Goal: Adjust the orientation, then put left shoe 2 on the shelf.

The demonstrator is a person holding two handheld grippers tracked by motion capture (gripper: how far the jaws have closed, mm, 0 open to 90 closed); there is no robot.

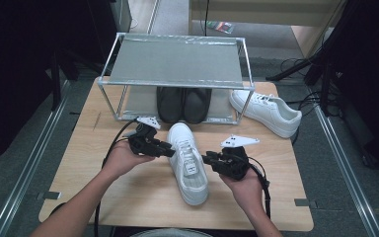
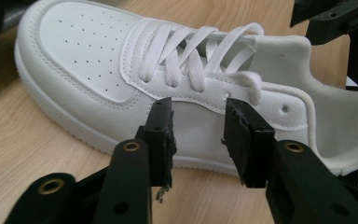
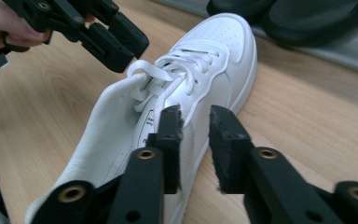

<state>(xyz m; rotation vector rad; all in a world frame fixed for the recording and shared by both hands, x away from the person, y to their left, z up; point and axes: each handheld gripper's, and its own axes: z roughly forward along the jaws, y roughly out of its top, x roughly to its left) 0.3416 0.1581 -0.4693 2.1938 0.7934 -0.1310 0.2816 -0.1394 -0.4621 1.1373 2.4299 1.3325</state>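
Observation:
A white lace-up sneaker lies in the middle of the wooden table, toe pointing toward the rack. My left gripper is at the shoe's left side, level with the laces. Its jaws stand apart in the left gripper view, aimed at the sneaker's side panel below the eyelets, pressing on nothing. My right gripper is at the shoe's right side near the collar. Its jaws are also apart, with the sneaker's side wall just beyond them.
A metal-framed shoe rack stands at the table's far side, with a pair of black shoes on its lower shelf. A second white sneaker lies to the right of the rack. Cables trail from both grippers.

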